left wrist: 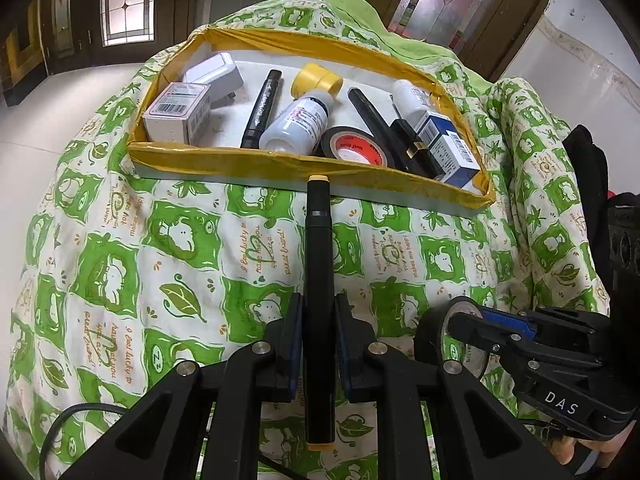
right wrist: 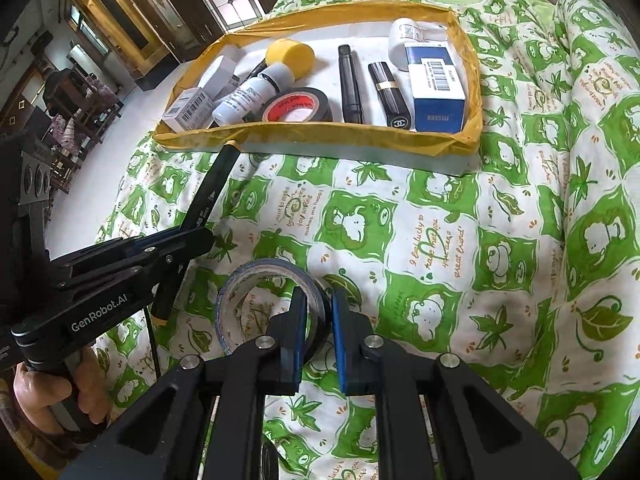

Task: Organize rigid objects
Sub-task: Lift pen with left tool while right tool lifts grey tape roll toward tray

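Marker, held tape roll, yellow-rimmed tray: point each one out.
marker [left wrist: 318, 248], left wrist view, mid barrel
tape roll [right wrist: 240, 280], right wrist view, upper rim
tray [left wrist: 256, 162], left wrist view, near yellow wall

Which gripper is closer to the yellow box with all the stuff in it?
Left. The left gripper holds a black marker whose tip nearly reaches the yellow box. The right gripper, clamping a tape roll, sits farther back.
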The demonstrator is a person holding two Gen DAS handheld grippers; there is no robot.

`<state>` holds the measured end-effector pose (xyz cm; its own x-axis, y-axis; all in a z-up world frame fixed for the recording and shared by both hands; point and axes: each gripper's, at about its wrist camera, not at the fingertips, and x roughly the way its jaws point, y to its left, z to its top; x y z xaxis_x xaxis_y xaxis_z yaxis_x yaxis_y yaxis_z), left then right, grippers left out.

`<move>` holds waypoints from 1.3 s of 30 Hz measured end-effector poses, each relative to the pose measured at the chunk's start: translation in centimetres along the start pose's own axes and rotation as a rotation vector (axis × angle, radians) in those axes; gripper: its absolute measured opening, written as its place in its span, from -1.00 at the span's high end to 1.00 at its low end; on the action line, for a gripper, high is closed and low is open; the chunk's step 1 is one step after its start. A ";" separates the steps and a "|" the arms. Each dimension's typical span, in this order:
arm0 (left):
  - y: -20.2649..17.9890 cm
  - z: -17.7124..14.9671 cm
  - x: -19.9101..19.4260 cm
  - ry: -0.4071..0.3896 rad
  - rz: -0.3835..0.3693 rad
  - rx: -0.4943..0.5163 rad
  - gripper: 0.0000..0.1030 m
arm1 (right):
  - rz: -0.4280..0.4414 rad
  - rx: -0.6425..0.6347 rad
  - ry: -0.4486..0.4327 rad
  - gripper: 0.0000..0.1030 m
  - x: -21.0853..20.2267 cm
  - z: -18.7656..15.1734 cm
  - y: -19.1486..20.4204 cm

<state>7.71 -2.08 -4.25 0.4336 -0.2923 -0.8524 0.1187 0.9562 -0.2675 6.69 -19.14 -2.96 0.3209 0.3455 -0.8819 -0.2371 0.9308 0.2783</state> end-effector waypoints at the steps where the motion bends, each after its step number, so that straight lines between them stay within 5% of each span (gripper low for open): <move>1: 0.0 0.0 -0.1 -0.003 -0.002 -0.002 0.72 | 0.000 0.000 -0.001 0.77 0.0 0.0 0.0; 39: -0.2 1.0 -2.5 0.008 -0.017 0.006 0.72 | 0.020 -0.009 -0.023 0.77 -0.6 0.0 0.2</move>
<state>7.48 -1.56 -1.60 0.4243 -0.3088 -0.8512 0.1319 0.9511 -0.2793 6.45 -19.11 -2.39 0.3372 0.3670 -0.8670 -0.2518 0.9225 0.2925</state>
